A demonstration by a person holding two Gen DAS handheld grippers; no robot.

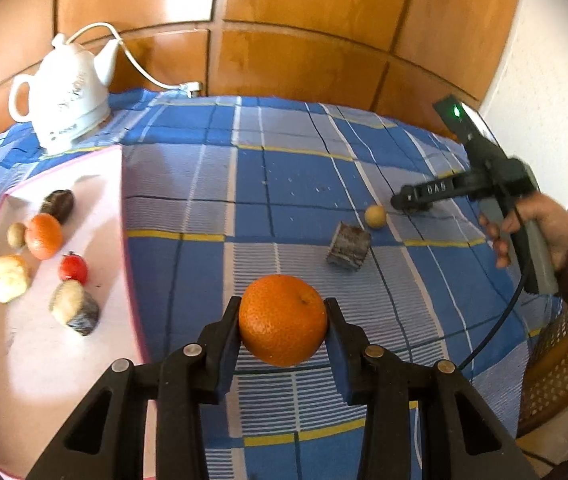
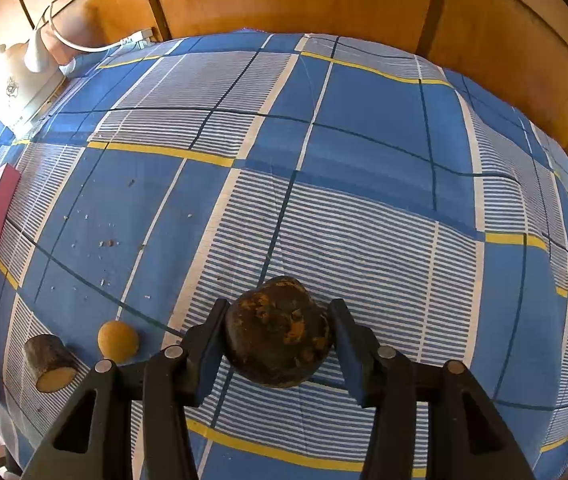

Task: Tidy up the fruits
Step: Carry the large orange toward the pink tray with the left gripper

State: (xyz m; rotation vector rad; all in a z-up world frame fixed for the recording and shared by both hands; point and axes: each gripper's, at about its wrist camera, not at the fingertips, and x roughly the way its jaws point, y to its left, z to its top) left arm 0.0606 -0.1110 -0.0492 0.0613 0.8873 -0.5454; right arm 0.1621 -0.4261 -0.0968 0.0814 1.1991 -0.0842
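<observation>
My left gripper (image 1: pixel 283 320) is shut on an orange (image 1: pixel 283 319) and holds it above the blue checked cloth (image 1: pixel 268 184). My right gripper (image 2: pixel 278 340) is shut on a dark brown, rough fruit (image 2: pixel 279 343). In the left wrist view the right gripper (image 1: pixel 408 200) is at the right, held by a hand. A small yellow round fruit (image 1: pixel 375 216) and a cut brown chunk (image 1: pixel 349 251) lie on the cloth; they also show in the right wrist view as the yellow fruit (image 2: pixel 117 341) and the chunk (image 2: pixel 50 363). A pink-rimmed white tray (image 1: pixel 44 360) at left holds several fruits.
A white electric kettle (image 1: pixel 69 96) with a white cord (image 1: pixel 140 68) stands at the back left by the wooden wall. A wicker chair (image 1: pixel 560 364) is at the right edge. Crumbs (image 2: pixel 104 244) dot the cloth.
</observation>
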